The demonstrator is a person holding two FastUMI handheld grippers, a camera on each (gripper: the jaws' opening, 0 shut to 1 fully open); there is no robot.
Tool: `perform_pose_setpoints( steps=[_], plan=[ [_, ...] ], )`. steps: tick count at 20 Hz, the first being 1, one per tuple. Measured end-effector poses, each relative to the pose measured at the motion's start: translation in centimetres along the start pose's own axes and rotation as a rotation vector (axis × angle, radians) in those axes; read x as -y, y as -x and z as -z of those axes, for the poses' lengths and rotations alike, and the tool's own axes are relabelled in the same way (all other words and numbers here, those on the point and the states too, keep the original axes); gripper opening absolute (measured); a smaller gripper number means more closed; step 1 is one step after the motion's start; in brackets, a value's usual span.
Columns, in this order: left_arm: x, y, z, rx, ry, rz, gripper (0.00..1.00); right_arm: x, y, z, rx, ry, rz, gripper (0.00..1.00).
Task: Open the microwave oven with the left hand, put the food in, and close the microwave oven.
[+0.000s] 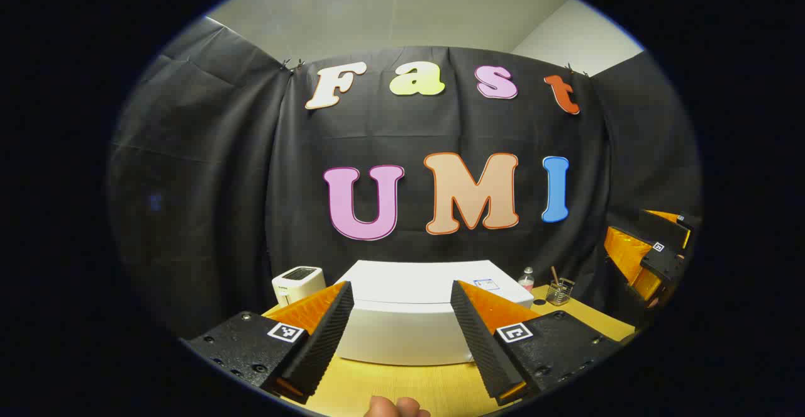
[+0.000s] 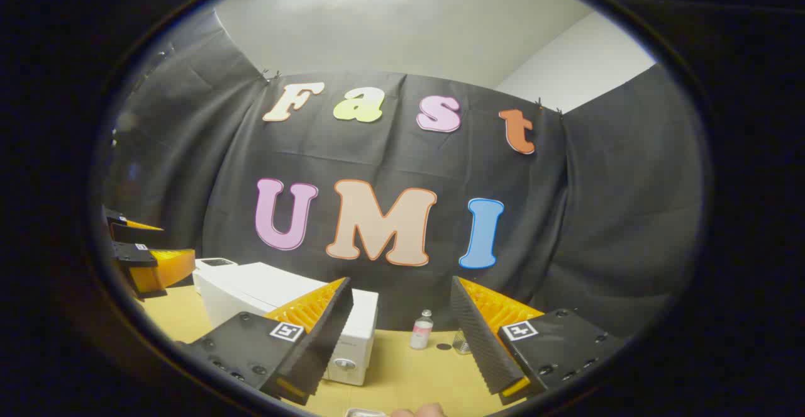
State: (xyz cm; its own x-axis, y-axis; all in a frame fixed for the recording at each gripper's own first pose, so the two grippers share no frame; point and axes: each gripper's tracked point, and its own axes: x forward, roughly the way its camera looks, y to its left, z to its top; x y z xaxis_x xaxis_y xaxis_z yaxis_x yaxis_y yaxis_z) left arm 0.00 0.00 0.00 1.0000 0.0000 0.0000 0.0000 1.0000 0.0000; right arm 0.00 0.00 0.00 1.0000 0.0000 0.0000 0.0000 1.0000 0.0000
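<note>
Both held high and apart above the desk (image 1: 402,385), jaws spread wide and grasping nothing: left gripper (image 1: 402,316) aimed square at the shut microwave oven (image 1: 415,322) at the desk's back edge, presumably lined up for the door. Right gripper (image 2: 402,329) off toward the oven's right end, near a small bottle (image 2: 422,329). Food not clearly made out; only a pale rim at the near edge.

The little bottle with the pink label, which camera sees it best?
The right gripper view: the little bottle stands whole on the table between the open right tongs. In the left gripper view it is smaller and farther off, behind the microwave oven, beside a glass cup.
</note>
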Motion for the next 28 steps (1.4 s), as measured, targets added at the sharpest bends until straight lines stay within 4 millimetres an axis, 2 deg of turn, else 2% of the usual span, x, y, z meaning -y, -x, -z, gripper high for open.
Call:
perform_pose_setpoints(
  steps=[10,15,16,17,23,26,28],
  plan=[
    [0.2,-0.5,0.3,-0.013,-0.02,0.007,0.95,-0.3,-0.6,0.9,-0.038,-0.038,0.001,0.96],
    [0.7,-1.4,0.5,-0.025,-0.019,0.018,0.95,-0.2,-1.6,1.0,-0.046,-0.062,-0.006,0.96],
    [0.7,-1.6,0.6,-0.025,-0.02,0.02,0.92,-0.2,-1.7,1.2,-0.048,-0.067,-0.005,0.96],
    [0.8,-1.7,0.6,-0.03,-0.022,0.028,0.95,-0.1,-1.9,1.4,-0.053,-0.072,-0.003,0.96],
    [1.1,-2.2,1.8,-0.061,-0.017,0.037,0.95,-0.6,-2.4,2.5,-0.082,-0.063,-0.017,0.96],
    [2.2,-3.0,3.8,-0.093,-0.008,0.072,0.95,-1.0,-2.5,3.0,-0.098,-0.059,-0.032,0.97],
    [5.1,-3.5,7.2,-0.156,0.014,0.182,0.96,-1.0,-2.7,3.2,-0.103,-0.061,-0.036,0.96]
  ],
)
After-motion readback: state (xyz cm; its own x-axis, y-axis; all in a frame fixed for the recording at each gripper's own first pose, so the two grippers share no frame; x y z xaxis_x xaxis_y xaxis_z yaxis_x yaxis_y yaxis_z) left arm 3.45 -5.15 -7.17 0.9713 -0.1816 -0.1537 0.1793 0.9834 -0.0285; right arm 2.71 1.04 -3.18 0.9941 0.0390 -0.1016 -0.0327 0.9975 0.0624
